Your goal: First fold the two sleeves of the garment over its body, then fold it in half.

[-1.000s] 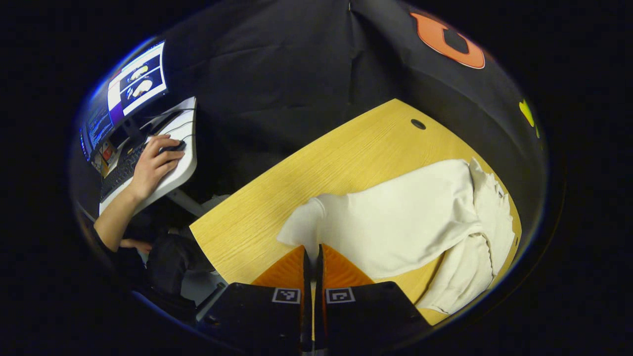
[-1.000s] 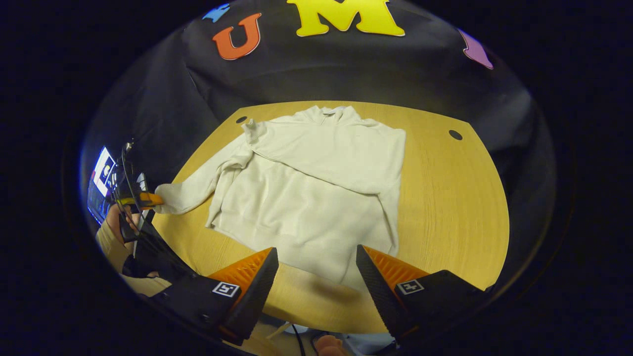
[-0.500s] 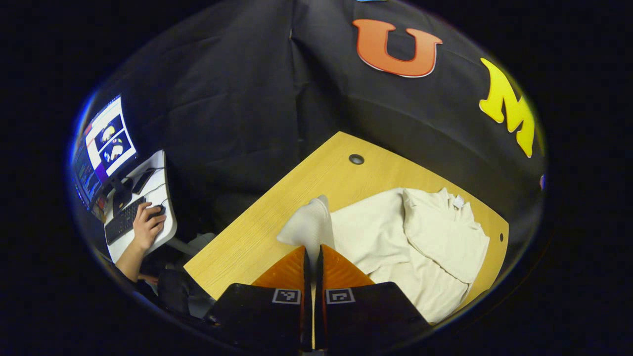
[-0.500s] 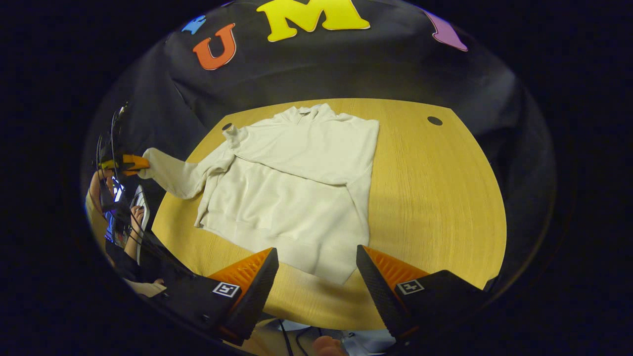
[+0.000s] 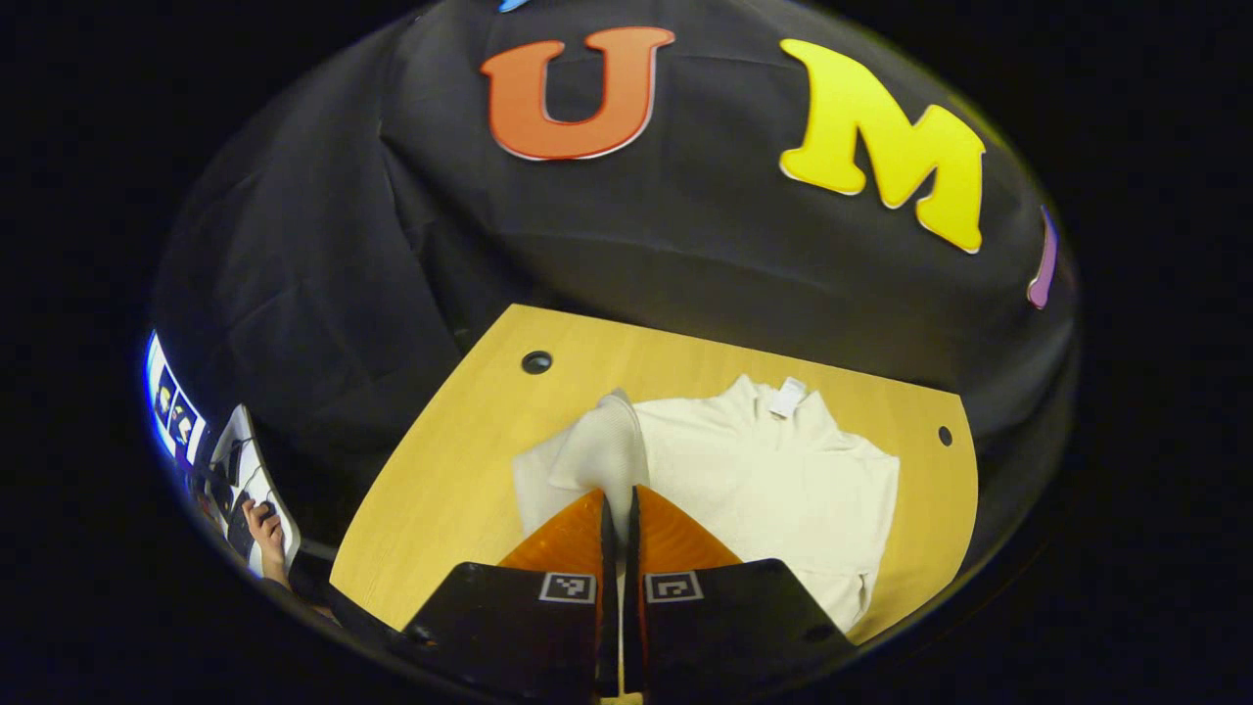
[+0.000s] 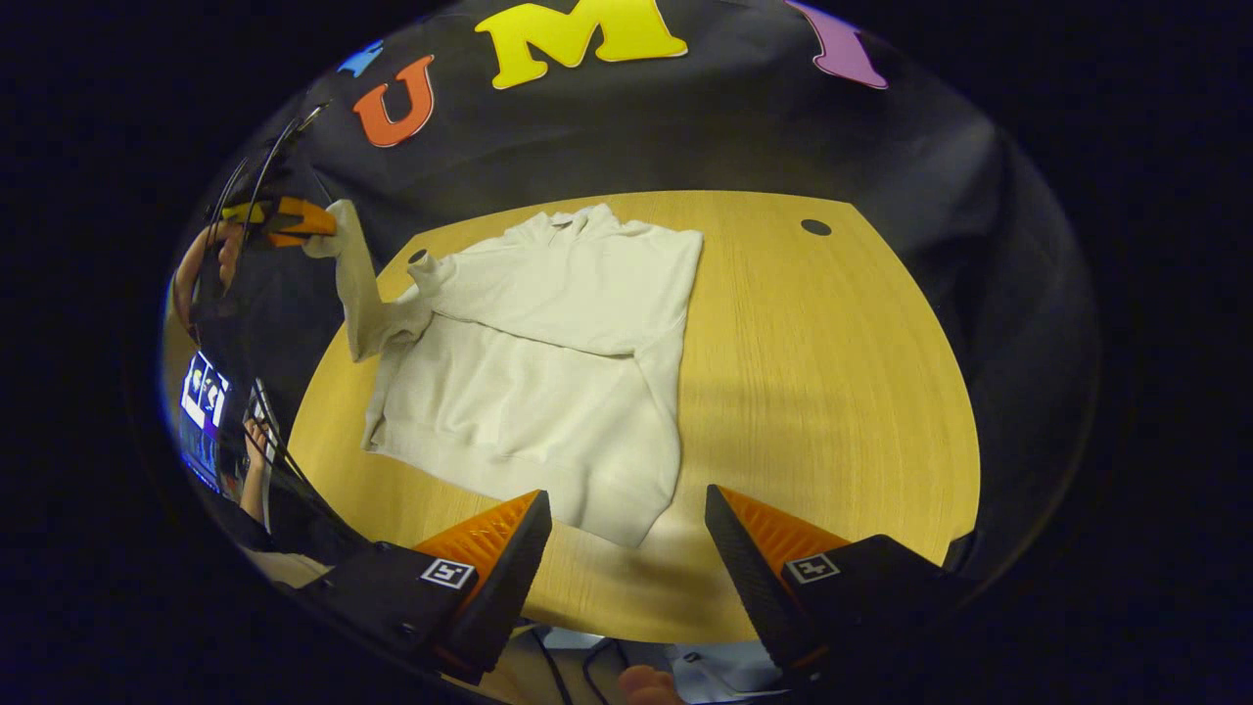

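Observation:
A cream sweatshirt (image 6: 548,362) lies flat on the wooden table (image 6: 812,392), one sleeve (image 6: 578,289) folded across its chest. My left gripper (image 5: 619,504) is shut on the cuff (image 5: 602,450) of the other sleeve. In the right gripper view that left gripper (image 6: 294,217) holds the cuff high above the table's left edge, and the sleeve (image 6: 357,284) hangs down from it to the shoulder. My right gripper (image 6: 626,534) stands open just past the sweatshirt's hem, near the table's front edge, with nothing between its fingers.
A side desk with a monitor (image 6: 201,397) and keyboard stands left of the table, a person's hand (image 5: 262,524) resting on it. Two round cable holes (image 5: 535,362) (image 6: 814,227) sit near the table's back corners. Bare wood lies right of the sweatshirt.
My left gripper has lifted the sleeve cuff well above the table and swung round toward the sweatshirt's body. The right gripper has drifted slightly and stays open.

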`<action>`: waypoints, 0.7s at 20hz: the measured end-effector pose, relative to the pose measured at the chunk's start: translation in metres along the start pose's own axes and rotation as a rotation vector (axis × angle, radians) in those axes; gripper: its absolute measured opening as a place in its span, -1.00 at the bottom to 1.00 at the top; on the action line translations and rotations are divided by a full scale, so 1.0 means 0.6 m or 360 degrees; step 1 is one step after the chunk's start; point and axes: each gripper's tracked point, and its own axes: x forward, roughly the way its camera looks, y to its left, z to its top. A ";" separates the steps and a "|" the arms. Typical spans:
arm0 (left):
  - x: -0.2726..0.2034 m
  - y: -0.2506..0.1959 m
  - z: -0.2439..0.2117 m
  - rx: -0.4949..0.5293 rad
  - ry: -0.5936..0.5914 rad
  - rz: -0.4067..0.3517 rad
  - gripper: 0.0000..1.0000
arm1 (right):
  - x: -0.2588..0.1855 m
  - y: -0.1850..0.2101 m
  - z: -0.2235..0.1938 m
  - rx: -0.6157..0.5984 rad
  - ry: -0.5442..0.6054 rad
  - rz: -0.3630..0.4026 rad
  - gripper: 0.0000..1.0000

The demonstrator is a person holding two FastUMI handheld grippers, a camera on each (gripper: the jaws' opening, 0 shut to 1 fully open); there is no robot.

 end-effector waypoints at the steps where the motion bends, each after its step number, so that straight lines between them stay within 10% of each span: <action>1: 0.015 -0.052 0.005 0.0026 0.0000 -0.0052 -0.92 | -0.003 -0.007 0.001 0.0023 0.0006 -0.0023 0.98; 8: 0.113 -0.380 -0.029 0.0209 0.0099 -0.0360 -0.91 | -0.024 -0.048 0.002 0.0173 -0.0019 -0.0136 0.98; 14: 0.175 -0.487 -0.100 0.0364 0.0264 -0.0360 -0.91 | -0.025 -0.057 -0.024 0.0392 0.0016 -0.0157 0.97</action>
